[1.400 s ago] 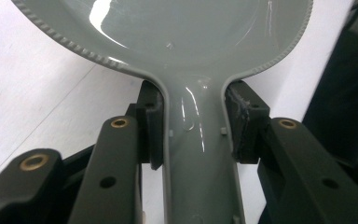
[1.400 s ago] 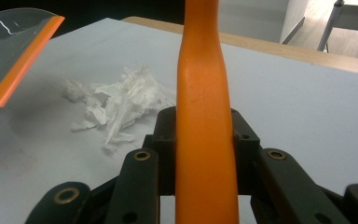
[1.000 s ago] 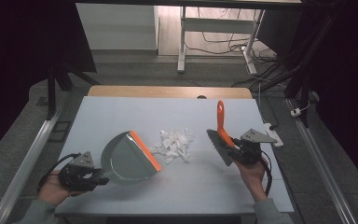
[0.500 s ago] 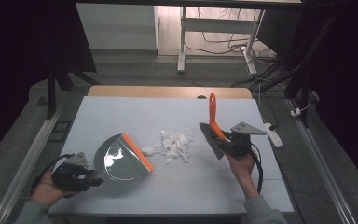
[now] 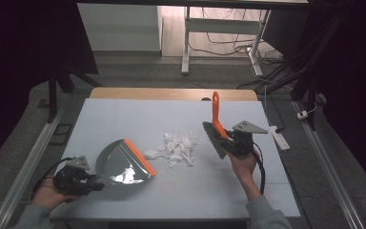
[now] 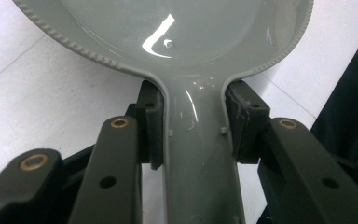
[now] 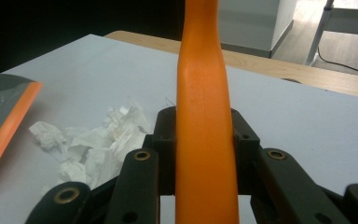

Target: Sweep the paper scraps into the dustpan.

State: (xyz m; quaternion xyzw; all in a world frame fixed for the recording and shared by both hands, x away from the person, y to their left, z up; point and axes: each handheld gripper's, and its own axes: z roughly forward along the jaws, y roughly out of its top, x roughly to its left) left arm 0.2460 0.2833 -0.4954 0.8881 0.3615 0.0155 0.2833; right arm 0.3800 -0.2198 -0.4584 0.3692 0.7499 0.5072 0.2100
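Orange-handled brush upright in right gripper

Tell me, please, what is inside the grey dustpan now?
In the high view the dustpan shows a bare, shiny grey inside with light reflections; no paper is visibly in it. The crumpled paper scraps lie outside, beyond its orange lip. The table under the pan is covered.

Dustpan pan runs past the top edge in the left gripper view; the brush handle is cropped top and bottom in the right gripper view
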